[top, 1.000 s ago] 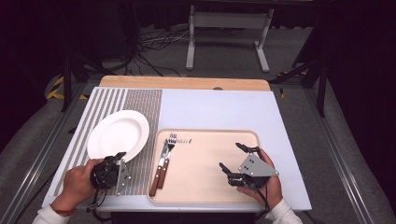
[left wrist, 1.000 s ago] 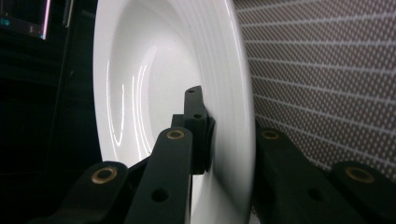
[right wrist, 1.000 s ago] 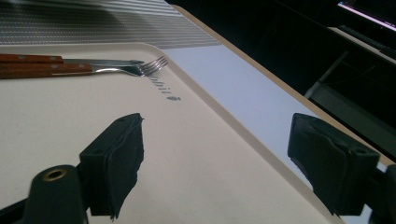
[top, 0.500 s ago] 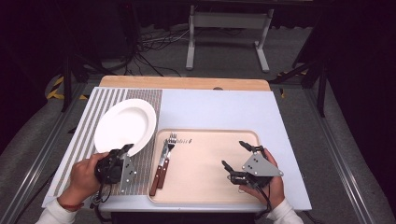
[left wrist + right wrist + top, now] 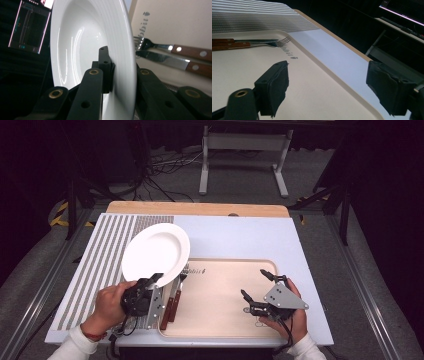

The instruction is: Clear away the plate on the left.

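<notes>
**Plate handling: rim grip**

The white plate (image 5: 155, 252) is clamped at its near rim by the left gripper (image 5: 150, 287), tilted up beyond the jaws. Expect a rigid, glazed, slippery, breakable load; grip the rim deeply. Fork (image 5: 176, 290) and knife (image 5: 168, 301) lie on the tray (image 5: 220, 295) just right of it. The right gripper (image 5: 257, 287) hovers open, empty.

The left gripper (image 5: 154, 281) grips the near rim of the white plate (image 5: 156, 252), tilted above the striped mat (image 5: 100, 265) and the tray's (image 5: 220, 292) left edge, beside fork (image 5: 176, 295) and knife (image 5: 169, 301), while the right gripper (image 5: 256, 285) hovers wide-jawed over the tray's right part.
</notes>
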A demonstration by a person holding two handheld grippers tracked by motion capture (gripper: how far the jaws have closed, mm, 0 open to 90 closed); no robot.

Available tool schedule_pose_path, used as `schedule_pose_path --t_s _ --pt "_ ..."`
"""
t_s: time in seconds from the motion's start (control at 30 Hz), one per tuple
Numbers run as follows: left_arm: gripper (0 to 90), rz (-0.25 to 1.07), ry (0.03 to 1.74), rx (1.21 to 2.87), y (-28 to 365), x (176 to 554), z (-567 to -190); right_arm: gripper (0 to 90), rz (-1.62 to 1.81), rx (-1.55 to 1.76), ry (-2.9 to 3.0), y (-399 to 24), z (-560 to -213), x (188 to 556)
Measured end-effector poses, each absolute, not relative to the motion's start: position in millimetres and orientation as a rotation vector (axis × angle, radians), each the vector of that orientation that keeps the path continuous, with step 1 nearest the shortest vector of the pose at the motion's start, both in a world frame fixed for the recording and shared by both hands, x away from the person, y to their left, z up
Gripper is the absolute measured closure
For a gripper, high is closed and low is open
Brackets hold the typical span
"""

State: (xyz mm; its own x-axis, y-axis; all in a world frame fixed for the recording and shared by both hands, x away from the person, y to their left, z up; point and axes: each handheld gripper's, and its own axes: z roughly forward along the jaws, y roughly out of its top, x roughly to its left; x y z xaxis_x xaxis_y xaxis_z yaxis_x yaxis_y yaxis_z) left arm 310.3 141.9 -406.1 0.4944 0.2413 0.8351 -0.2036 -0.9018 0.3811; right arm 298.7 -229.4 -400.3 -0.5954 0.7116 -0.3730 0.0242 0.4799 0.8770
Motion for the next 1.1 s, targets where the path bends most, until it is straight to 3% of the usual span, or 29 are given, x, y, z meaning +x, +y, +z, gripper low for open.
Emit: schedule_pose_path --t_s 1.1 --pt "82.0 1.223 -0.338 2.302 35 293 -432 19.6 1.158 0.685 1.885 -244 -397 297"
